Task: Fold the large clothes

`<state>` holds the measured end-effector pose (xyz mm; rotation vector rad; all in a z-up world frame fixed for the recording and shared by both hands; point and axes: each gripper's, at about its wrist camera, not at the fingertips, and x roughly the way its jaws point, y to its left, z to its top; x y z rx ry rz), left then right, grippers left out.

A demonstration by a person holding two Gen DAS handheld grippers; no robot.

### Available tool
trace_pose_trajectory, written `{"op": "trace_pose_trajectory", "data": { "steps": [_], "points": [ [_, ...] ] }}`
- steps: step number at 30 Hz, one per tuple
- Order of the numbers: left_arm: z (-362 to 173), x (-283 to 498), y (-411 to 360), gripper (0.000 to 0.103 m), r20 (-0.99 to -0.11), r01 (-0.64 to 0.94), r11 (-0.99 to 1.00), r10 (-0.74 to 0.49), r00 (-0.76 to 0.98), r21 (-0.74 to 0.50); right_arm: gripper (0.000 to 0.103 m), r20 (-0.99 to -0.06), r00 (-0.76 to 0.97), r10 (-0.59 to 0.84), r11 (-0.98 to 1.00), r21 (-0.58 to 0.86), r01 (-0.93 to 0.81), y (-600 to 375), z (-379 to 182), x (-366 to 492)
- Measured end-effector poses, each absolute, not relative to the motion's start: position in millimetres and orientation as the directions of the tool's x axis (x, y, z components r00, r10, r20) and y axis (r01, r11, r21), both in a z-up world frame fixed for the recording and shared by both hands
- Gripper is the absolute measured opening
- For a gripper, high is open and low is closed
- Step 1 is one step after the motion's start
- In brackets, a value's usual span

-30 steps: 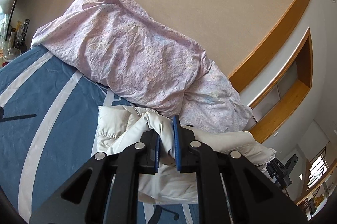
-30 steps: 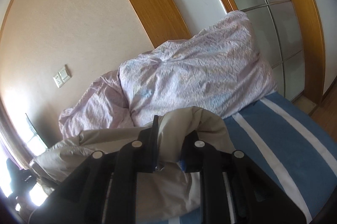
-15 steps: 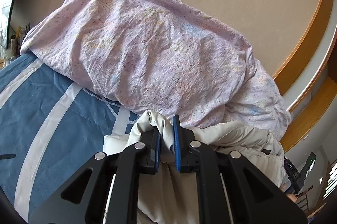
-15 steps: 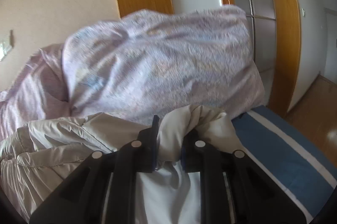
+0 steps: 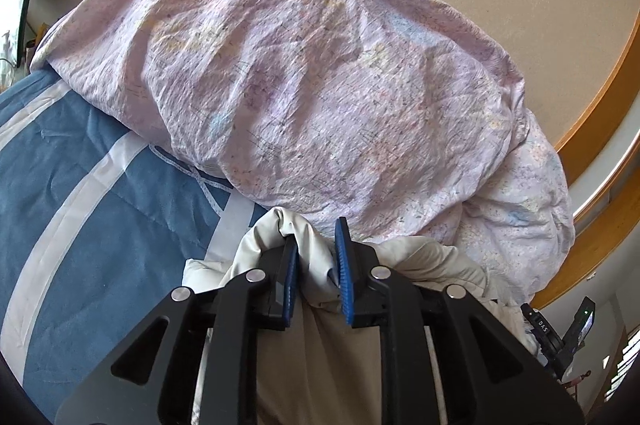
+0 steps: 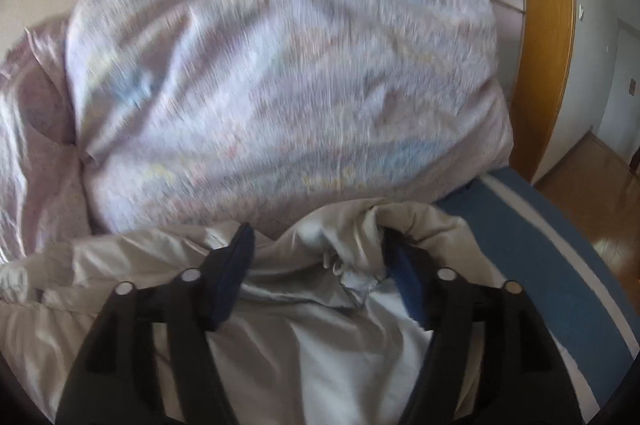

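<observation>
A cream padded jacket lies on the blue striped bed, its far edge against the pink duvet. My left gripper has a bunched fold of the jacket between its blue pads, which stand a little apart. In the blurred right wrist view my right gripper has its jaws spread wide over the jacket; a bunched fold rests by the right pad.
A big crumpled pink duvet is piled along the wall just beyond the jacket, also filling the right wrist view. The blue bedcover with white stripes spreads left. A wooden door frame stands to the right.
Both grippers moved forward to the duvet with the jacket edge. The right gripper's jaws have opened wide off the fold. The left gripper's pads have parted slightly.
</observation>
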<state>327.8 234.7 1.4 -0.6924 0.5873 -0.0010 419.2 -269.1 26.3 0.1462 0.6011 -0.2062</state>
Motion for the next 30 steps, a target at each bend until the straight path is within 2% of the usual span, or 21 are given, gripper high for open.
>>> {"op": "trace_pose_trajectory", "data": {
  "steps": [2, 4, 5, 8, 13, 17, 21, 26, 30],
  "points": [
    [11, 321, 235, 0.039, -0.483, -0.156, 0.768, -0.219, 0.848, -0.621, 0.09, -0.452, 0.879, -0.155, 0.97, 0.098, 0.221, -269, 50, 394],
    [27, 306, 231, 0.102, -0.438, -0.146, 0.793, -0.164, 0.884, -0.591, 0.09, -0.367, 0.922, -0.124, 0.983, 0.082, 0.165, -261, 70, 370],
    [36, 297, 226, 0.102, -0.409, -0.154, 0.816, -0.108, 0.906, -0.557, 0.09, -0.36, 0.928, -0.097, 0.989, 0.072, 0.131, -257, 75, 363],
    [56, 281, 198, 0.102, -0.369, -0.102, 0.885, -0.082, 0.926, -0.454, 0.089, -0.392, 0.92, 0.0, 1.0, 0.026, 0.011, -231, 77, 349],
    [52, 273, 135, 0.102, -0.404, -0.046, 0.954, -0.081, 0.911, -0.295, 0.089, -0.479, 0.873, 0.095, 0.989, -0.051, -0.136, -184, 53, 341],
    [41, 266, 89, 0.102, -0.407, -0.022, 0.995, -0.018, 0.913, -0.092, 0.088, -0.511, 0.852, 0.115, 0.979, -0.09, -0.186, -162, 38, 329],
    [30, 271, 75, 0.102, -0.423, 0.001, 0.999, -0.022, 0.906, -0.05, 0.087, -0.511, 0.852, 0.117, 0.975, -0.105, -0.197, -155, 35, 325],
    [21, 300, 66, 0.102, -0.444, -0.045, 0.999, 0.051, 0.895, 0.025, 0.084, -0.522, 0.851, 0.065, 0.977, -0.141, -0.161, -146, 34, 347],
    [4, 334, 69, 0.102, -0.535, -0.092, 0.994, 0.11, 0.838, 0.06, 0.084, -0.541, 0.841, -0.025, 0.968, -0.224, -0.116, -135, 13, 377]
  ]
}}
